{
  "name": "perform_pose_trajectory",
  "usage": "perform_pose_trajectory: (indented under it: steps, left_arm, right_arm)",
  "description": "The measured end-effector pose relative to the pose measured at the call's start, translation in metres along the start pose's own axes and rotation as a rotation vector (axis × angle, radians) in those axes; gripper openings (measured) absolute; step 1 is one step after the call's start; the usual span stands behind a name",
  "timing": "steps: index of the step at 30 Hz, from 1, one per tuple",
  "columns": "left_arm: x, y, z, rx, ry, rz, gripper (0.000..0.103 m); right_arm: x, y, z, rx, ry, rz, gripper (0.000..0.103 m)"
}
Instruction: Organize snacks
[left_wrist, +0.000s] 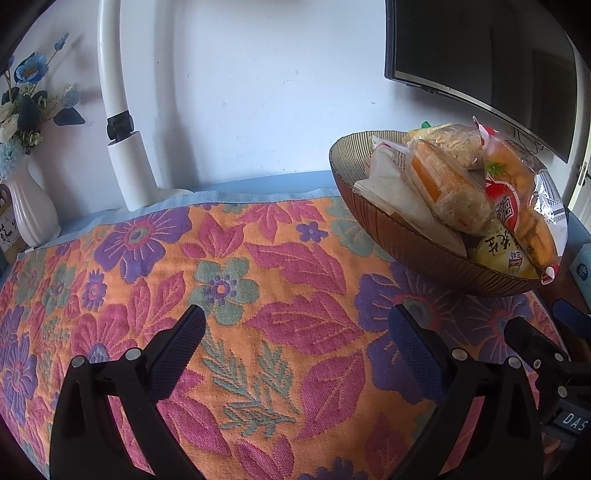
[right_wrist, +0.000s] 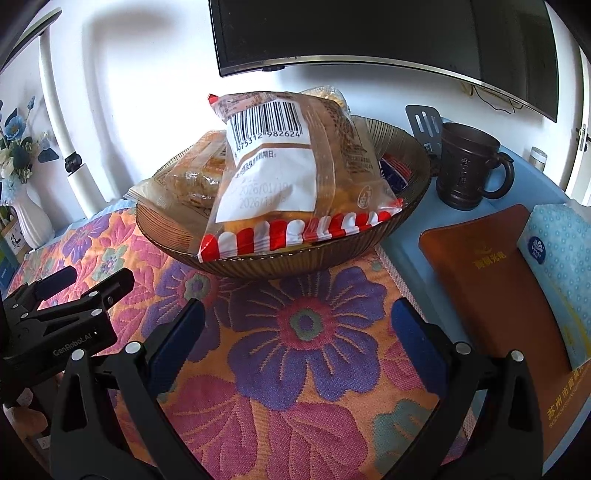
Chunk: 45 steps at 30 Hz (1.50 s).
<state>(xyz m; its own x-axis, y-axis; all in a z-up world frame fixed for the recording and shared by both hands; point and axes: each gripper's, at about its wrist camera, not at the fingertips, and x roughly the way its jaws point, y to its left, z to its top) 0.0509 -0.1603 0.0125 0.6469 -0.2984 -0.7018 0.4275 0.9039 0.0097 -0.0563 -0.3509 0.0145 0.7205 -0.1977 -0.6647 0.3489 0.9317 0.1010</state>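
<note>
Left gripper (left_wrist: 295, 328) hangs wide open over bare flowery cloth (left_wrist: 236, 295), right gripper (right_wrist: 297, 323) equally open and empty facing the bowl (right_wrist: 258, 266) heaped with snack packs, the red-striped bag (right_wrist: 295, 184) on top, so probably between picks, next grabbing that bag.

1. Floral cloth (left_wrist: 258, 280), orange with purple and pink flowers, covered the counter.
2. White ribbed vase (left_wrist: 31, 210) held blue and white flowers (left_wrist: 29, 70) at the far left.
3. White tubular stand (left_wrist: 122, 110) rose against the wall.
4. Dark monitor (right_wrist: 388, 33) hung above the far edge.
5. Dark brown mug (right_wrist: 467, 166) stood upright on the blue surface (right_wrist: 406, 240).
6. Brown folder (right_wrist: 495, 288) lay beside a blue dotted tissue pack (right_wrist: 561, 251).
</note>
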Motion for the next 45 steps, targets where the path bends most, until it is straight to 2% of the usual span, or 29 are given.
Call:
perform_pose_trajectory:
  steps: [45]
  left_arm:
    - [0.0027,-0.0018,0.0007,-0.012,0.021,0.005,0.098]
  right_arm:
    - [0.0001,0.0087,-0.0019,-0.031,0.007,-0.018,0.100]
